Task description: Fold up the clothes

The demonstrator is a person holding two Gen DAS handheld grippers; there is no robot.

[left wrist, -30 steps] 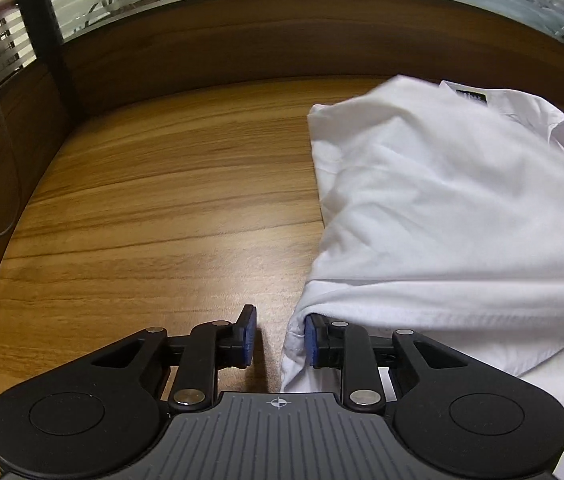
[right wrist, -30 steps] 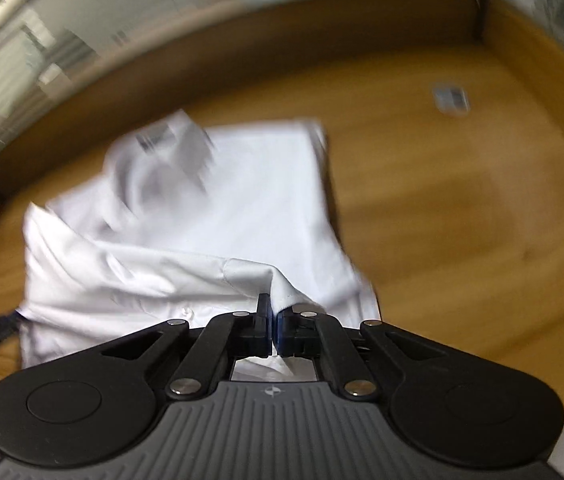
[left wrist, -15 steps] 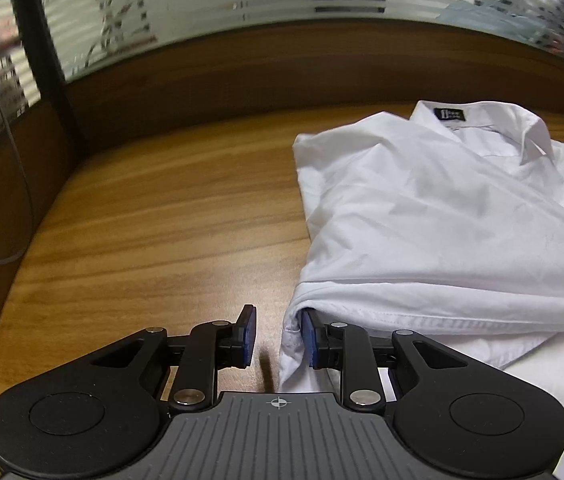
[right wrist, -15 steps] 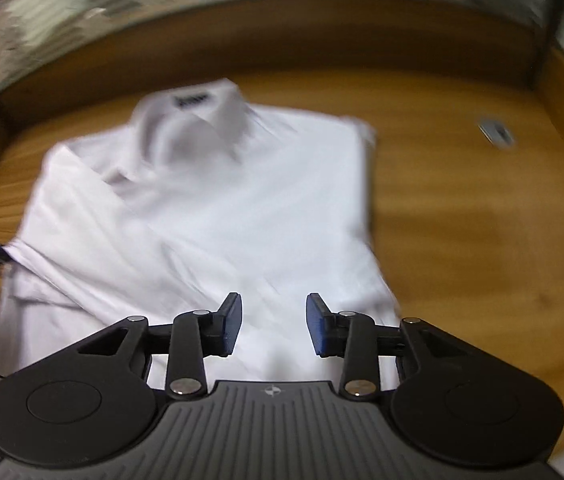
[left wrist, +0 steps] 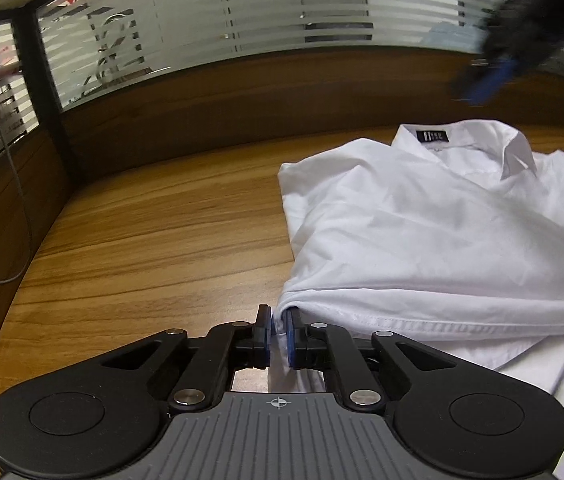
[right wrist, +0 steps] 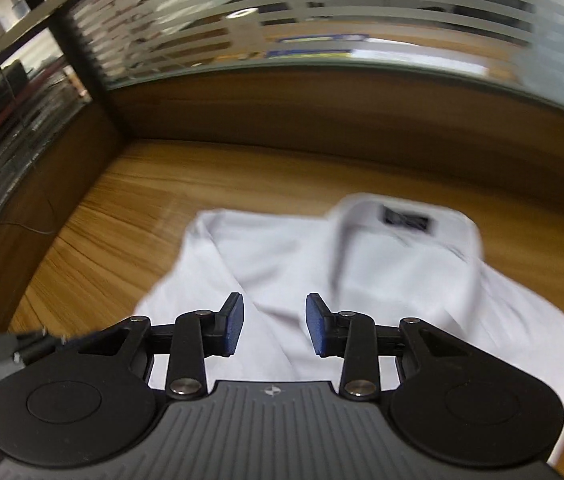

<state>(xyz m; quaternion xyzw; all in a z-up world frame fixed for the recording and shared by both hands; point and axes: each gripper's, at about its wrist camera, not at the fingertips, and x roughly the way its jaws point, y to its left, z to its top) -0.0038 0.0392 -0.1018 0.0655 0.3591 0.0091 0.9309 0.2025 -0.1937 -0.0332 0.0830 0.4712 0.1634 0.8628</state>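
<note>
My left tongs [left wrist: 277, 334], bottom centre of the left view, are clenched on a corner fold of the white dress shirt [left wrist: 434, 232], which lies partly folded on the wooden table [left wrist: 153, 240], filling the right half of that frame. My right tongs [right wrist: 274, 330] hang released above the shirt, blurred. Risk, as I judge it: so thin a pinch may slip if pulled, undoing the folded layers.

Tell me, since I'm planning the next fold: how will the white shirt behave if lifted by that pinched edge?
The white shirt looks thin and creased, so it would likely drape limply from the left tongs, which are shut on its hem. It is probably light. Lying in loose layers on the smooth wooden table, it may slide and unfold.
</note>
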